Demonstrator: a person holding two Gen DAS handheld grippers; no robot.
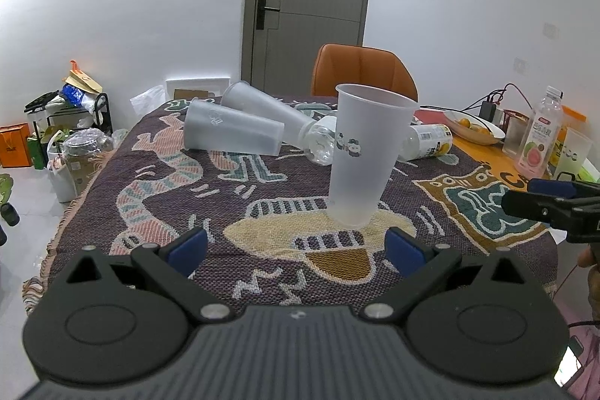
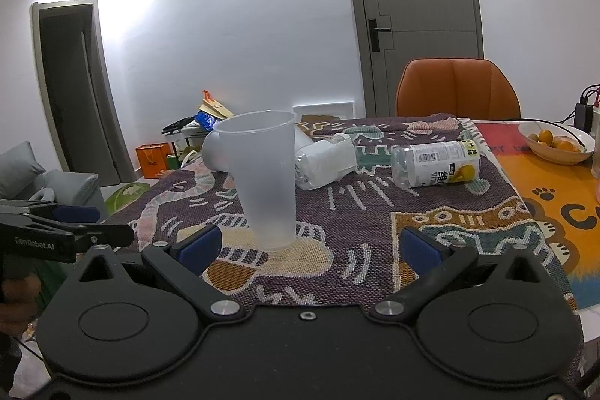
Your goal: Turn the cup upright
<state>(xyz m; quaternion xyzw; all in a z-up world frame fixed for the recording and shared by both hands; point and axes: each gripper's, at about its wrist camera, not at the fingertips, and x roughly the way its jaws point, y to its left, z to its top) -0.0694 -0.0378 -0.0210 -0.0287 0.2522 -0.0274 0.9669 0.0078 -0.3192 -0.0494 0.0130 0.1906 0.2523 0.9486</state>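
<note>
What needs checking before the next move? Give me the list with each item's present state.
1. Cup standing mouth up on the blanket: ok.
2. Left gripper jaws open, holding nothing: ok.
3. Right gripper jaws open, clear of the cup: ok.
4. All cups upright: not ok, two cups lie on their sides behind it.
5. Bottles upright: not ok, they lie on their sides.
6. Cup fully steady: cannot tell.

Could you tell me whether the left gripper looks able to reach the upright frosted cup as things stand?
Probably yes. The left gripper is open, and the upright cup stands just ahead of it, slightly right of centre, with only bare blanket between them. The right gripper sits off to the side.
</note>
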